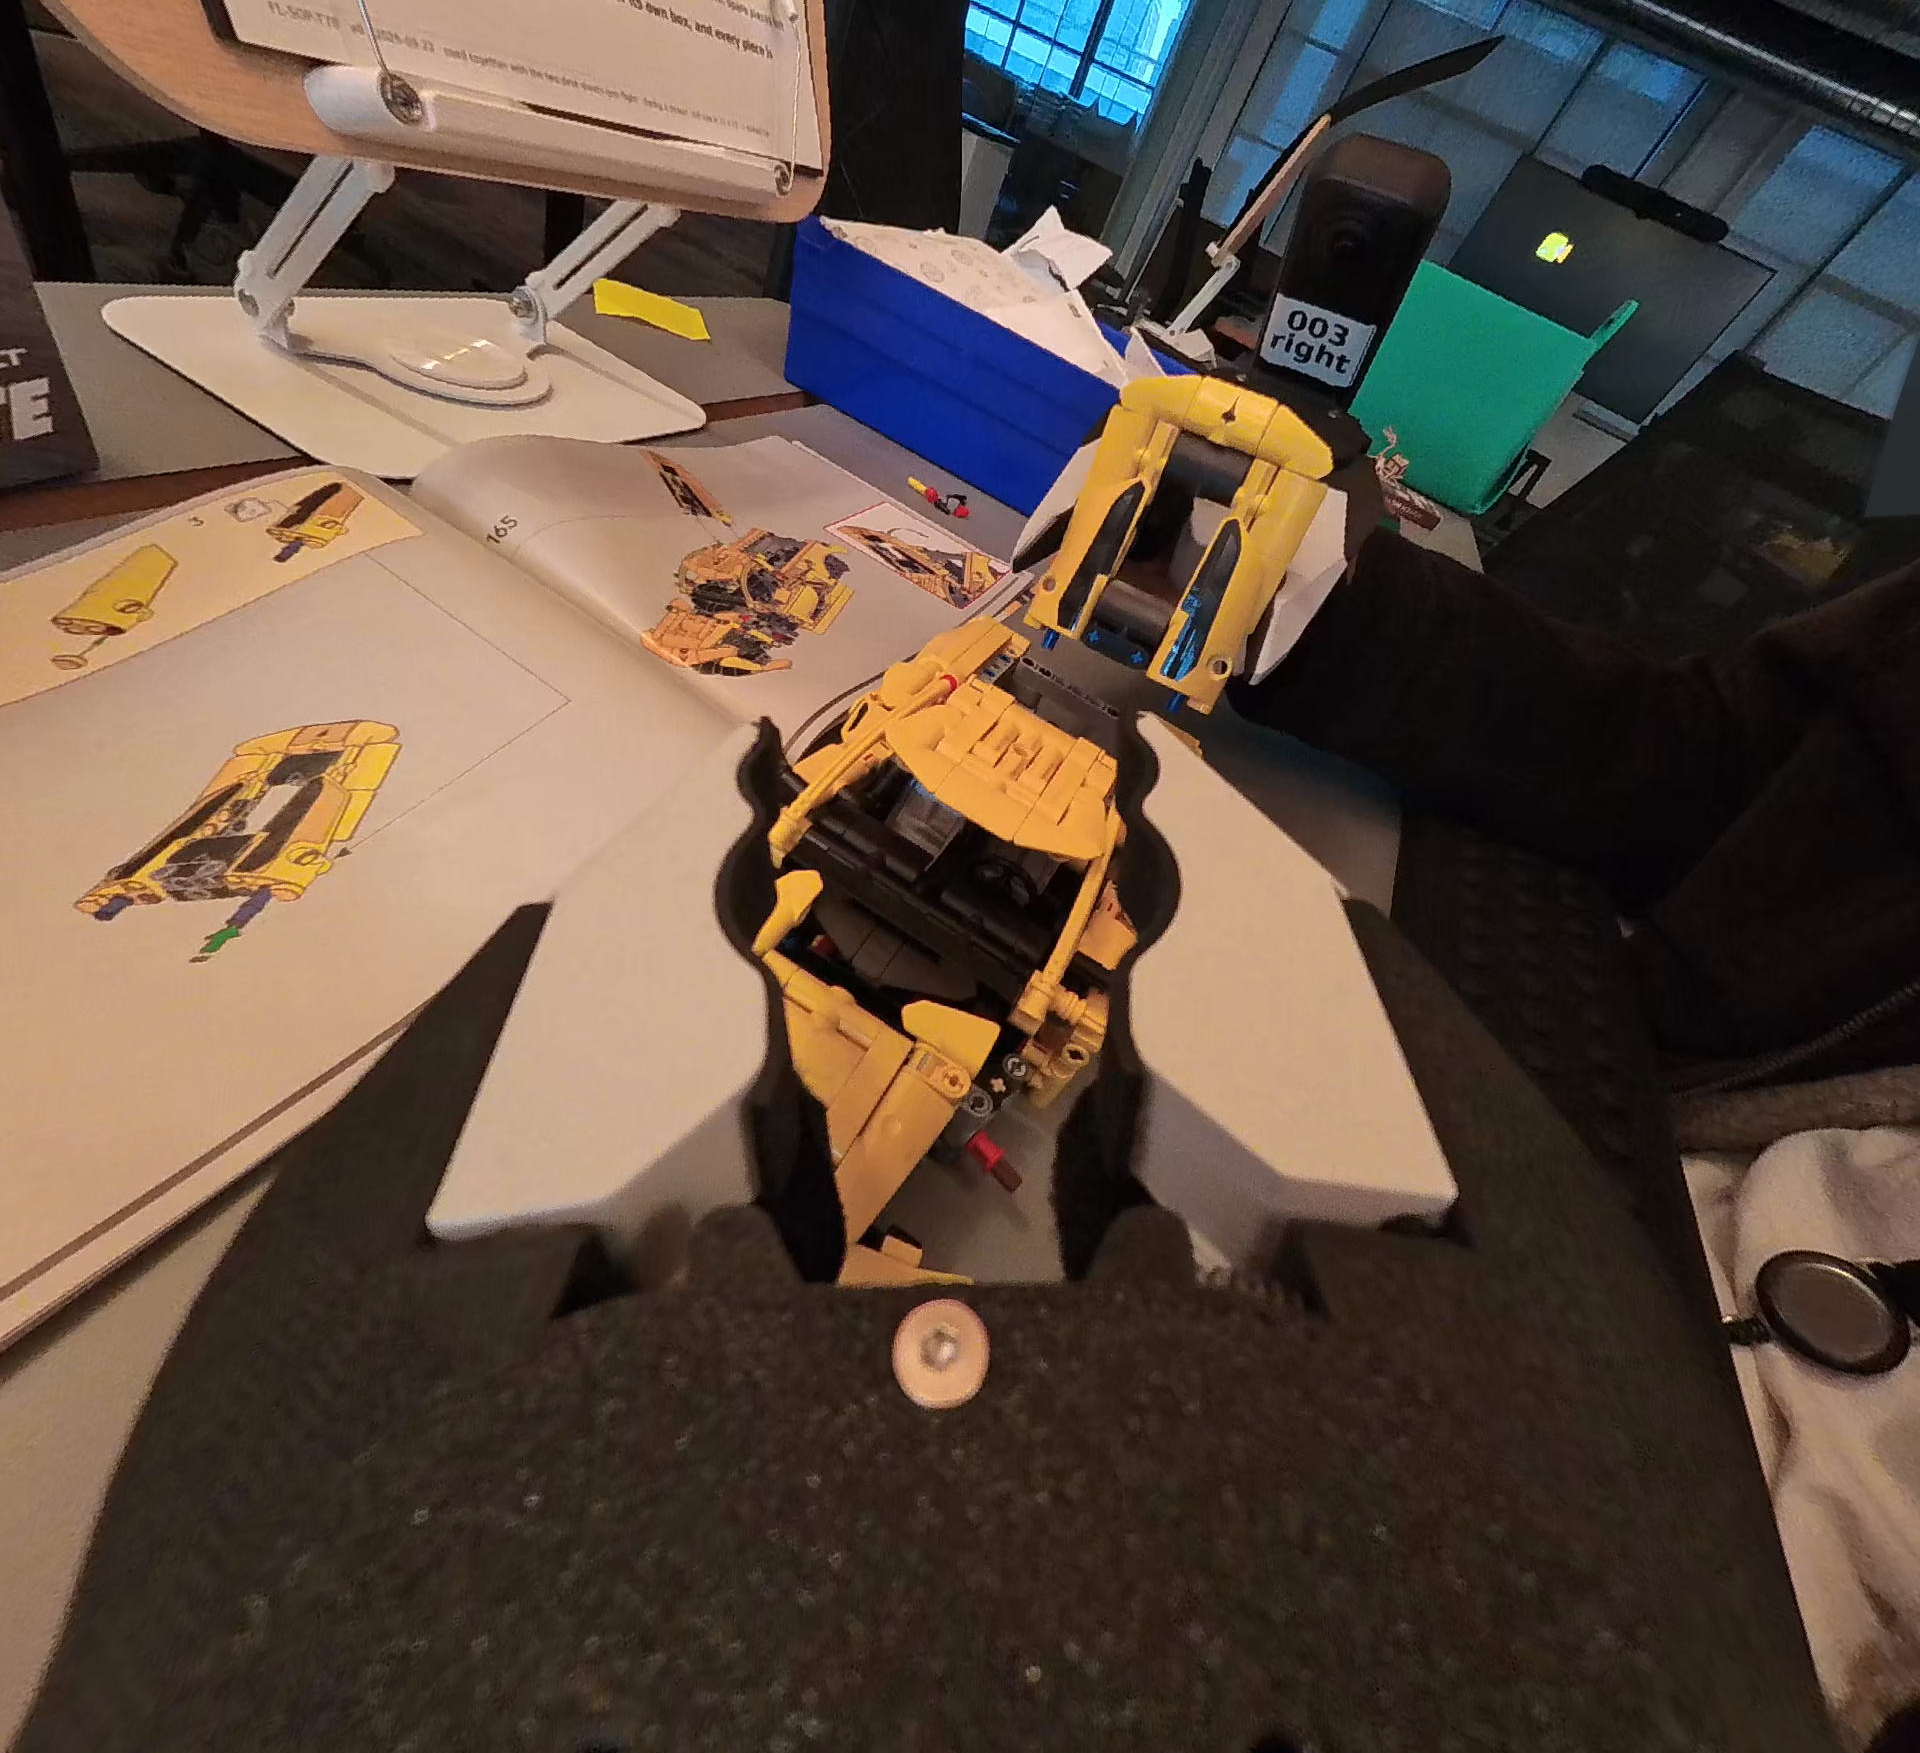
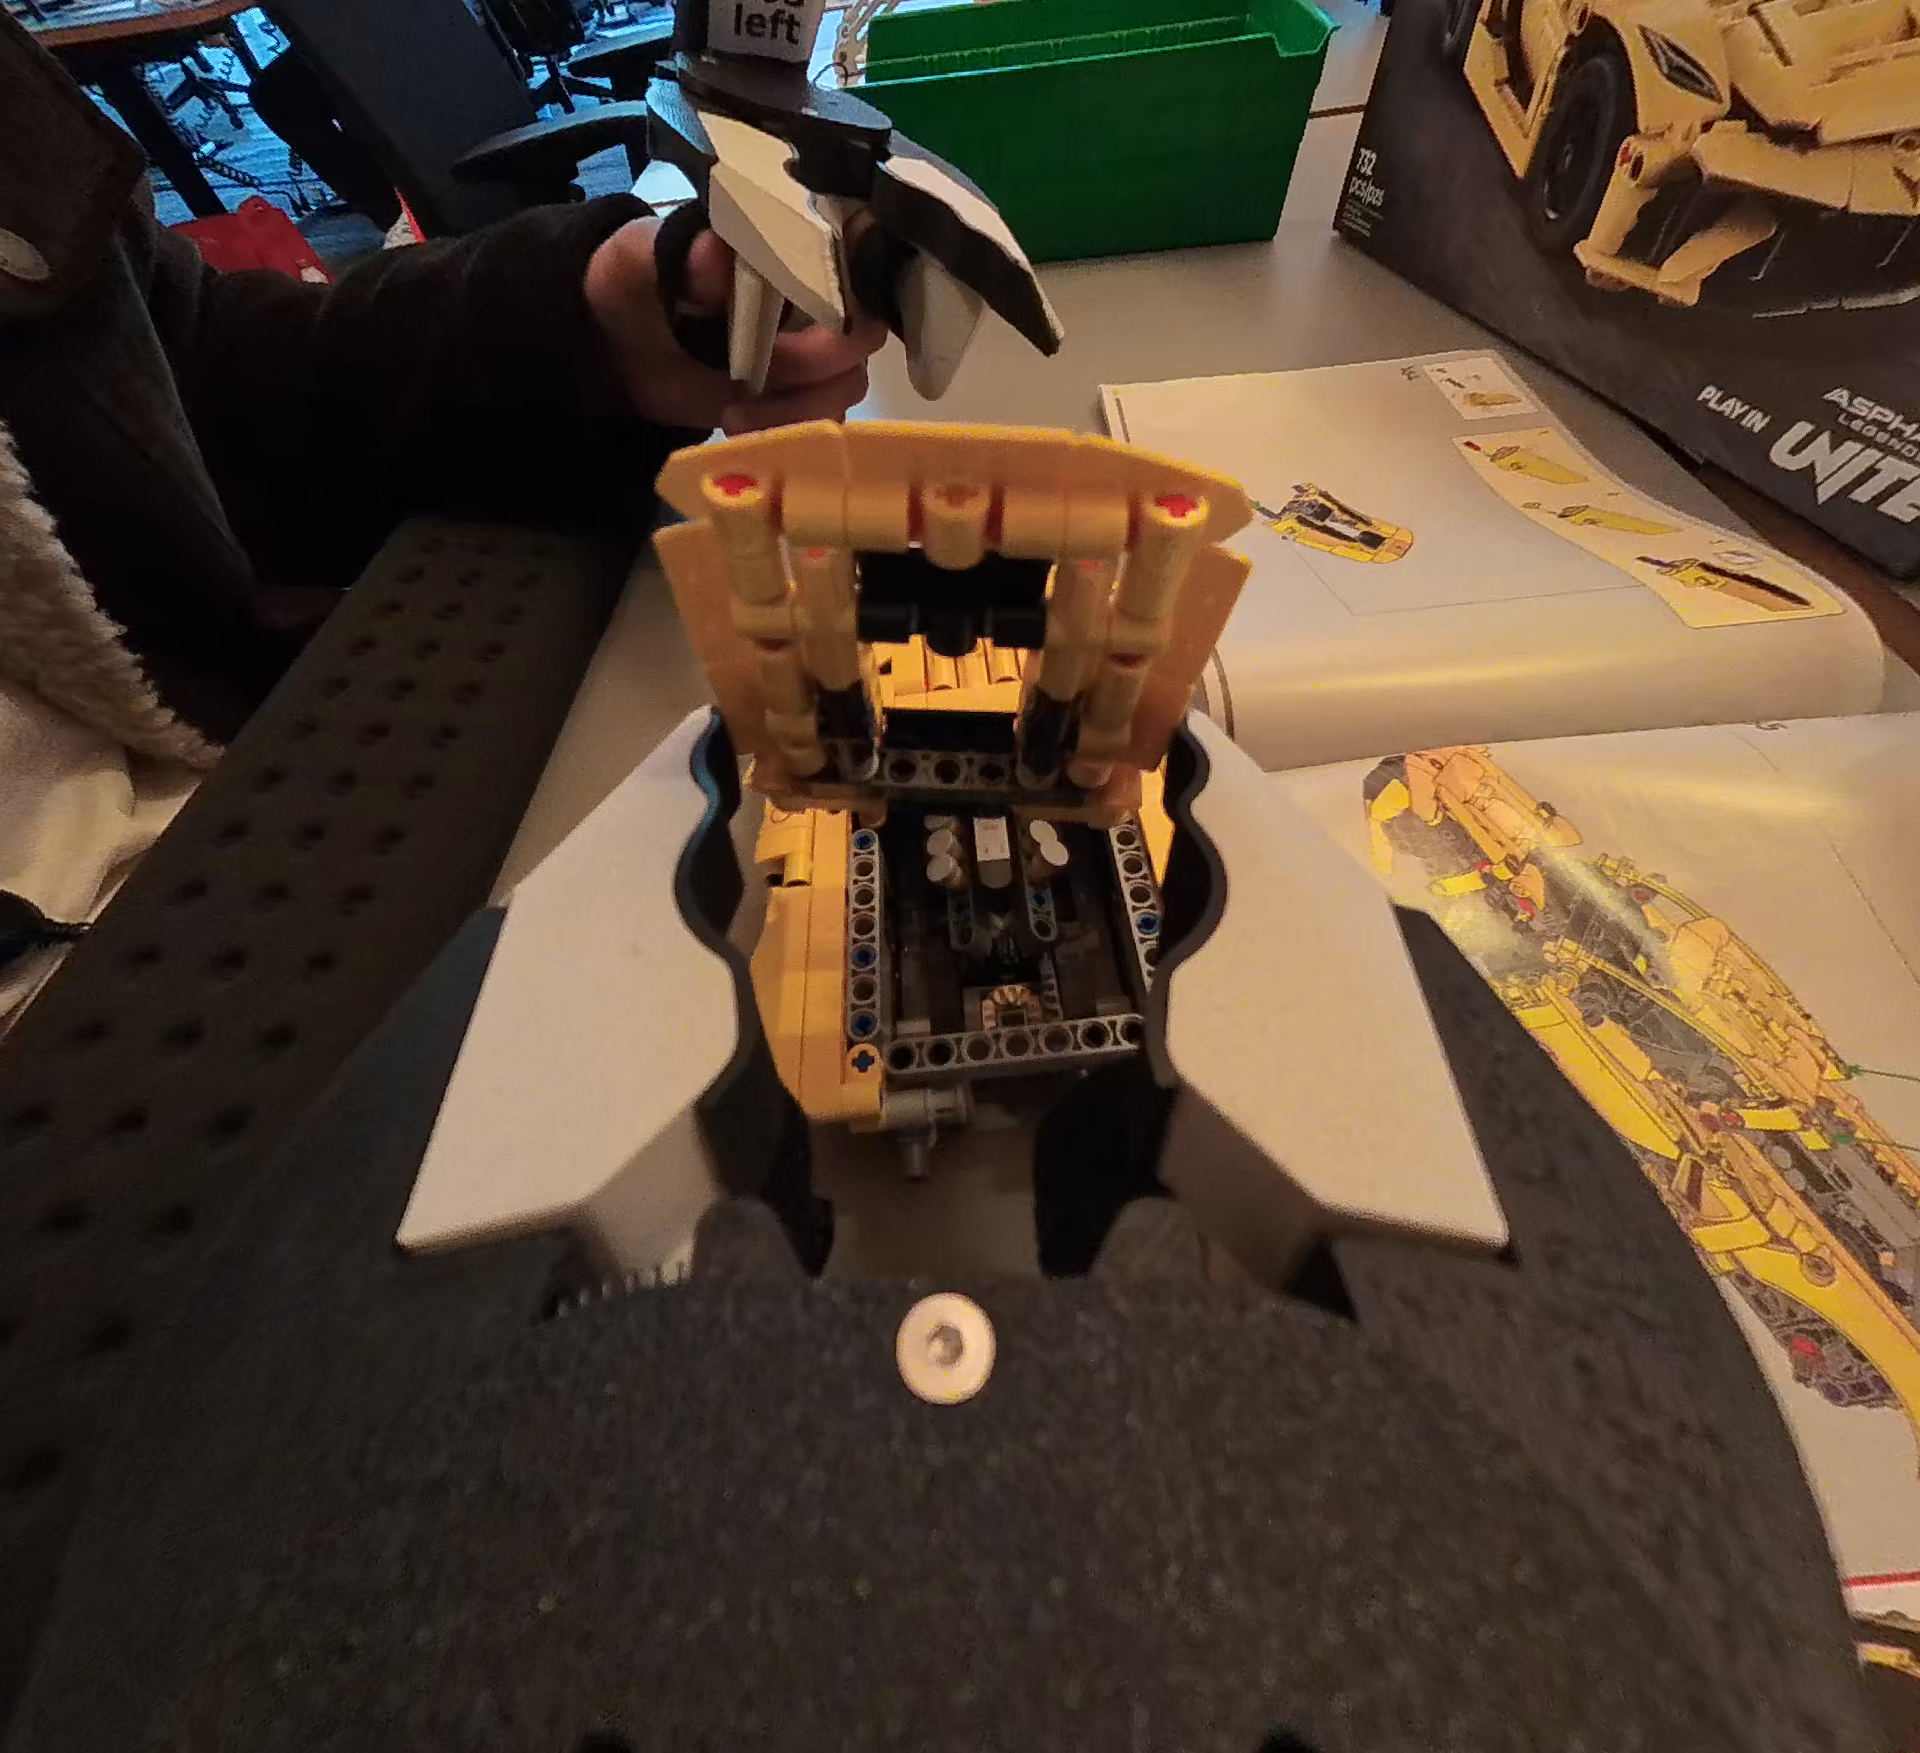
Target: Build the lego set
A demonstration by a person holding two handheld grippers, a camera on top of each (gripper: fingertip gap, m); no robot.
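Two grippers frame one yellow car (image 1: 935, 893), which sits on the table (image 1: 1299, 810) at the edge of the open manual (image 1: 312, 768). My left gripper (image 1: 940, 965) straddles the cabin and nose, jaws spread with a gap on both sides, so it holds nothing. My right gripper (image 2: 951, 934) brackets the rear frame; its jaws stand apart too, though whether the pads graze the beams I cannot tell. Between them a hinged rear panel (image 2: 951, 602) stands tilted up, seemingly still joined at its base, exposing the engine bay.

Risk, as I judge it: with neither gripper clamped, pressing that panel down could shove the whole car along the table (nothing braces it). Closing the right jaws on the studded beams off-centre might pop a pin or twist the frame. The left jaws could snag the thin yellow roof bars if I close carelessly. Beyond lie the box (image 2: 1662, 145), a green bin (image 2: 1091, 124) and a blue bin (image 1: 935, 373).
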